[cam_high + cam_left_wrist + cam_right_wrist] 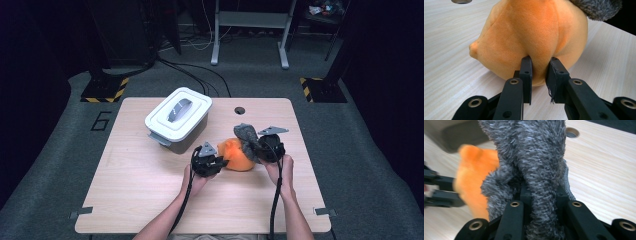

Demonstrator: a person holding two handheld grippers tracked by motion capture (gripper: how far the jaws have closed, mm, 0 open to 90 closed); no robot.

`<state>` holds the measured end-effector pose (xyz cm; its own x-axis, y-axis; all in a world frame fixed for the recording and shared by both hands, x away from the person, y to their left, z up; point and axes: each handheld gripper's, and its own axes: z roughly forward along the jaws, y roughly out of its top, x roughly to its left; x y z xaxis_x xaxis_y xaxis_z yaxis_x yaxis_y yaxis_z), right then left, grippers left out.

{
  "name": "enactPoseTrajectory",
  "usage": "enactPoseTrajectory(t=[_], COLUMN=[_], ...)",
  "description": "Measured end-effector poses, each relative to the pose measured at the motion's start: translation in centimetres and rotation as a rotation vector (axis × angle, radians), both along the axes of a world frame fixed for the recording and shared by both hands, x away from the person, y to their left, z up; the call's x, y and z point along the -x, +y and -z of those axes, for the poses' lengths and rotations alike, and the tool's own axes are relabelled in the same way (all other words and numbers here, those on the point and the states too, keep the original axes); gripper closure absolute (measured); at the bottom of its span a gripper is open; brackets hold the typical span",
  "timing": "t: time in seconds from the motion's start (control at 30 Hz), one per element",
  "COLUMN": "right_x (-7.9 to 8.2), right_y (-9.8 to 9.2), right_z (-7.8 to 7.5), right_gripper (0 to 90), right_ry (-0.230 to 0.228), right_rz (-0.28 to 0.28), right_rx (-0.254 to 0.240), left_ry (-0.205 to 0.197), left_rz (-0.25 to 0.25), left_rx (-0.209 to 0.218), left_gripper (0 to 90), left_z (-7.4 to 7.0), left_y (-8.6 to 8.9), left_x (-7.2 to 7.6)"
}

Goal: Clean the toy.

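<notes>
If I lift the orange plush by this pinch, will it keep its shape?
Probably not: the orange plush puckers where the left gripper pinches it, so it looks soft. It seems light and should sag rather than roll. The grey fuzzy cloth drapes over it and may drag.

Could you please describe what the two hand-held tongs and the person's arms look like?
Both tongs, left and right, are black, each with two flat-faced jaws on linkage arms with brass-ringed pivot holes. A grey three-cornered plate tops each, and a black cable trails back along each forearm. The forearms are bare, with no sleeves.
</notes>
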<state>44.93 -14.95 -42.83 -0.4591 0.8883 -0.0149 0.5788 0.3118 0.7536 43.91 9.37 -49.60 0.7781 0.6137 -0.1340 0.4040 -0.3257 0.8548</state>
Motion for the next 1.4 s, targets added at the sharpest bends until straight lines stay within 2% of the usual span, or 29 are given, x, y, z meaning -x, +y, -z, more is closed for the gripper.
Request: enactPoseTrajectory(t=[0.2,0.33,0.7,0.8,0.83,0.93,1.07,1.27,1.4], right_x=[-0.4,-0.6,-2.1,-2.5,-2.4,-2.4,-1.8,-0.3,0.7], right_y=[-1.6,-2.1,-3.6,-3.6,-3.5,-3.8,-4.2,-5.0,-5.0], right_z=[1.2,1.5,5.0,6.3,6.6,6.9,5.8,2.8,0.6], right_gripper=[75.5,75.5,75.4,75.3,75.4,75.4,75.6,75.6,75.6], right_ry=[0.026,0.057,0.17,0.209,0.235,0.225,0.197,0.115,0.059], right_rz=[0.029,0.056,0.107,0.109,0.122,0.112,0.117,0.11,0.077], right_rx=[-0.009,-0.025,0.008,0.022,0.013,0.0,0.004,-0.022,-0.05], left_ry=[0.007,0.004,0.006,0.008,0.007,0.004,0.004,0.007,0.007], left_rz=[-0.003,-0.002,-0.005,-0.005,-0.007,-0.007,-0.009,-0.011,-0.012], left_rx=[0.012,0.006,0.007,0.006,0.006,0.002,0.002,0.008,0.01], left_gripper=[75.1,75.2,75.2,75.2,75.2,75.2,75.2,75.2,75.2], left_z=[0.1,0.0,0.1,0.1,0.1,0.1,0.2,0.2,0.2], left_y=[-0.2,-0.1,0.0,0.0,0.0,0.1,0.2,0.3,0.3], left_x=[0.1,0.0,0.0,0.0,0.0,0.0,0.0,0.0,0.0])
